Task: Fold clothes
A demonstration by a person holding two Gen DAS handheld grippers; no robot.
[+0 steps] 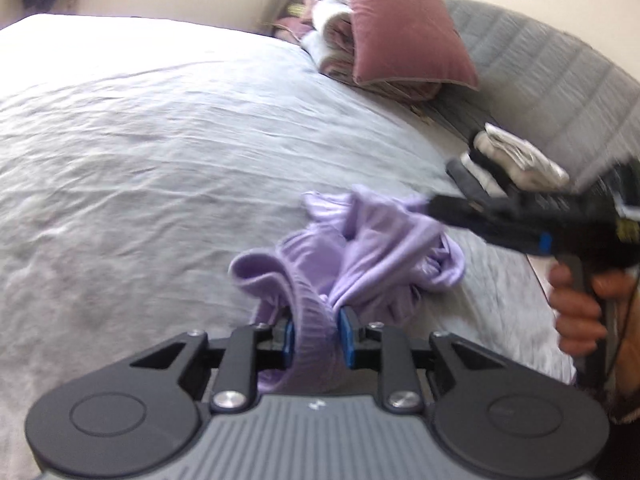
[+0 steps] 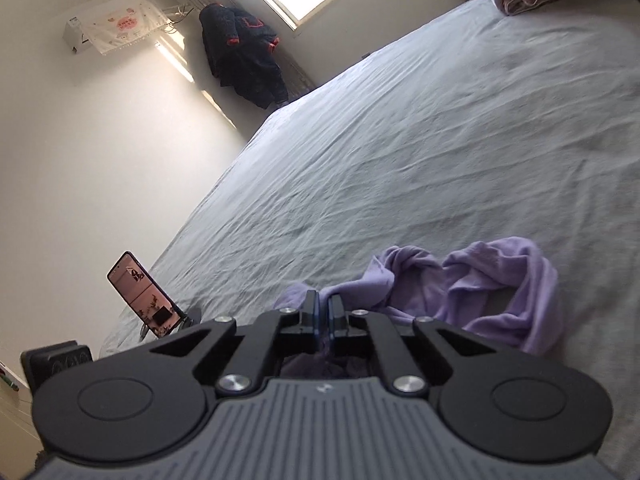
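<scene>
You won't find anything here you can actually read. The white cover on the wall air conditioner (image 2: 116, 24) carries a pinkish-red print, too small and blurred to make out. The phone (image 2: 146, 294) propped at the bed's edge shows a lit screen, with no legible characters.

Bare bedsheet (image 1: 140, 140) lies open; pillow (image 1: 404, 28) and folded stack (image 1: 516, 160) crowd the headboard side.
</scene>
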